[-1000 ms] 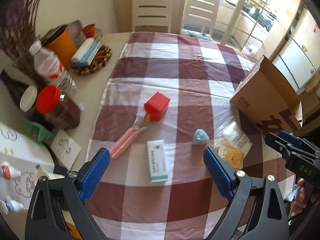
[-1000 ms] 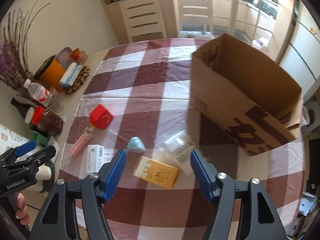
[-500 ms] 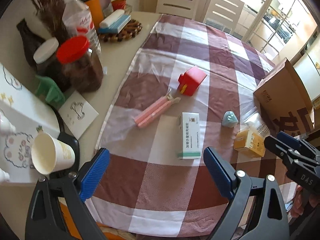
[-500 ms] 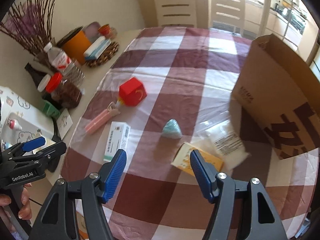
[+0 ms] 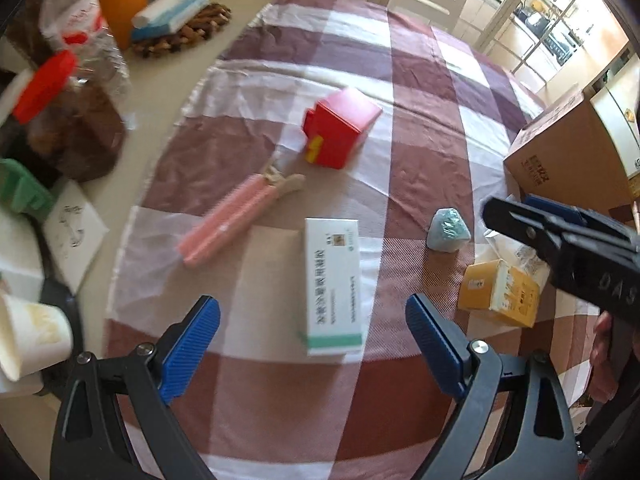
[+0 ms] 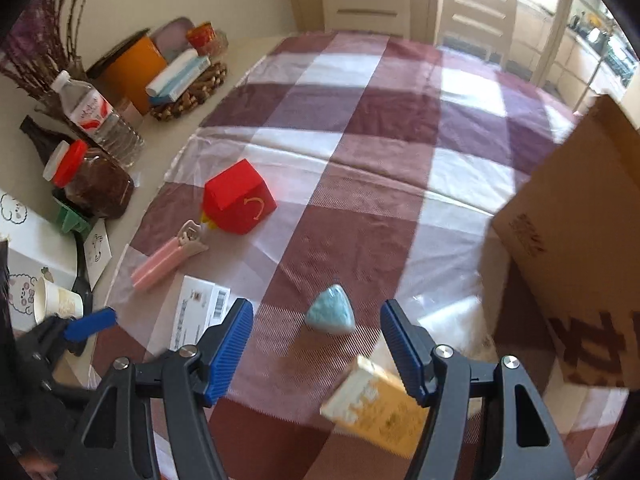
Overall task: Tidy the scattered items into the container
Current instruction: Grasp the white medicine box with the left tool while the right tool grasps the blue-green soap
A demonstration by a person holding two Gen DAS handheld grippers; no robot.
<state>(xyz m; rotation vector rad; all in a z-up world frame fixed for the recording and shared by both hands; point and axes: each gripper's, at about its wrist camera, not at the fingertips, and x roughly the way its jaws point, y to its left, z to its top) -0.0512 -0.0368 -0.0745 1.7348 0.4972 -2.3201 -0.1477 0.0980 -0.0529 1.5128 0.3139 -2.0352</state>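
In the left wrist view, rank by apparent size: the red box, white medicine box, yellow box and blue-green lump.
1. White medicine box, though it lies nearest the camera.
2. Red box and yellow box: look similar and the yellow one is partly hidden, so unranked.
3. Blue-green lump, clearly smallest.

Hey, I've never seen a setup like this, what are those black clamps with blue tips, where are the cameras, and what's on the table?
They are two hand-held grippers, one per hand, each carrying a wide-angle camera looking along its blue fingers. One picture comes from the left gripper, the other from the right gripper. Both are open and hold nothing. On the checked tablecloth lie a white medicine box, a pink clip, a red box, a blue pouch, a yellow box and a clear packet. The cardboard box is the container.
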